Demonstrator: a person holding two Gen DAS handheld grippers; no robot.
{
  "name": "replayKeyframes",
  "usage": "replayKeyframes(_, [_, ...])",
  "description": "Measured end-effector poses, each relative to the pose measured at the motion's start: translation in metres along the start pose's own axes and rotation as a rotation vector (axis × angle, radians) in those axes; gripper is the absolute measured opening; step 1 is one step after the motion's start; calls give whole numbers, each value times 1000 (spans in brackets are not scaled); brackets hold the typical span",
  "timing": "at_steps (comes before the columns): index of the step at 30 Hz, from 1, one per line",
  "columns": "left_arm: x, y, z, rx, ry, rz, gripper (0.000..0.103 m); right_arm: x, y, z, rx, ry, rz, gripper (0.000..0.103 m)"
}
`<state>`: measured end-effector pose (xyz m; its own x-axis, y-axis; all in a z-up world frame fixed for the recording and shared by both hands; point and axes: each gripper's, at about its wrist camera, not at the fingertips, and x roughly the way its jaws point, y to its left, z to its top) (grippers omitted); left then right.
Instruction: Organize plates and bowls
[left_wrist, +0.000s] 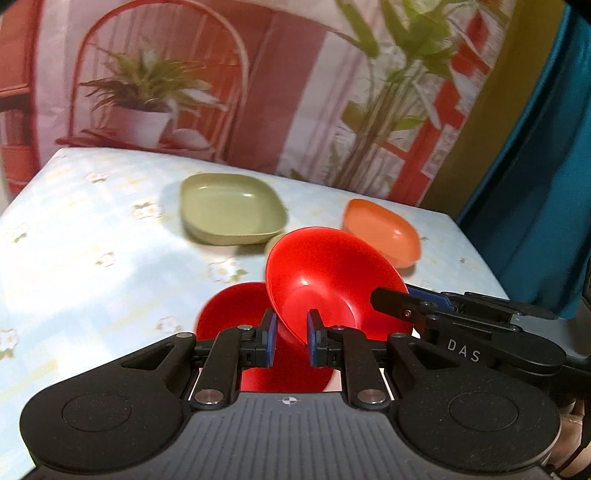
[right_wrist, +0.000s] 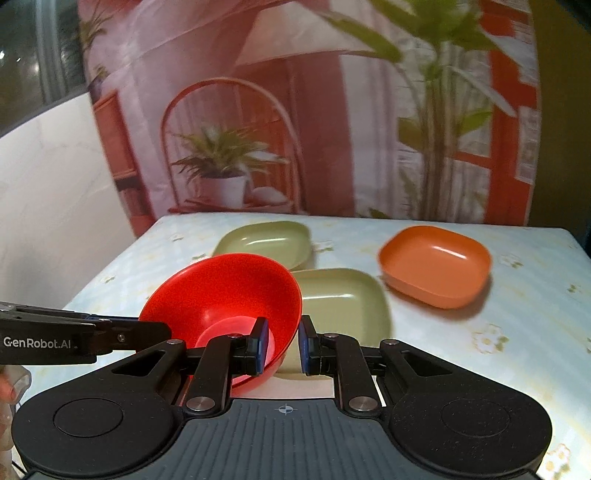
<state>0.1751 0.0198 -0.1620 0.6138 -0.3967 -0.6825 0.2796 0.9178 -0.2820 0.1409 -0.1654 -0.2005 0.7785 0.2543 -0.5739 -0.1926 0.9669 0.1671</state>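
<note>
Both grippers grip the same red bowl (left_wrist: 325, 273), held tilted above the table; it also shows in the right wrist view (right_wrist: 221, 291). My left gripper (left_wrist: 291, 338) pinches its near rim, and my right gripper (right_wrist: 281, 345) pinches the rim on the other side. The right gripper shows in the left wrist view (left_wrist: 391, 301); the left gripper shows in the right wrist view (right_wrist: 162, 334). A second red bowl (left_wrist: 236, 310) sits on the table under the held one. Two green square plates (right_wrist: 269, 242) (right_wrist: 343, 299) and an orange square plate (right_wrist: 436, 266) lie on the table.
The table (left_wrist: 92, 236) has a pale blue floral cloth. A printed backdrop (right_wrist: 295, 110) with plants and a chair hangs behind it. A teal curtain (left_wrist: 546, 147) hangs at the right. A white wall (right_wrist: 48, 206) is at the left.
</note>
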Motion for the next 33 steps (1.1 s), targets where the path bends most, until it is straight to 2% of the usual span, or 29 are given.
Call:
replayKeyframes(8, [-2, 20, -6, -36, 15, 27, 18, 21, 25, -7, -39, 60, 26, 16])
replayKeyframes(22, [1, 29, -21, -53, 40, 68, 18, 35, 34, -16, -74, 126, 44, 17])
replayKeyframes(33, [1, 31, -26, -68, 36, 76, 18, 36, 39, -21, -105, 124, 40, 21])
